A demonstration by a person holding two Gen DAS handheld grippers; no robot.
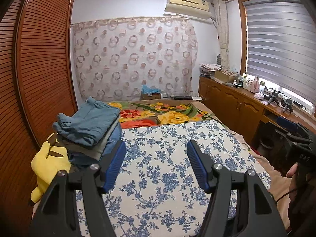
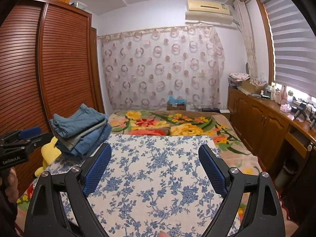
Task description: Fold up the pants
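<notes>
A stack of folded pants lies at the left of the bed, blue-grey pair on top, denim below. My left gripper hovers open over the blue-flowered white cloth, just right of the stack, with nothing between its blue pads. My right gripper is open wide above the same cloth, also holding nothing. The left gripper shows at the left edge of the right wrist view, held by a hand. The right gripper appears at the right edge of the left wrist view.
A yellow plush toy lies beside the stack. A flowered blanket covers the far bed. A slatted wooden wardrobe stands left. A wooden cabinet with bottles runs along the right under the window.
</notes>
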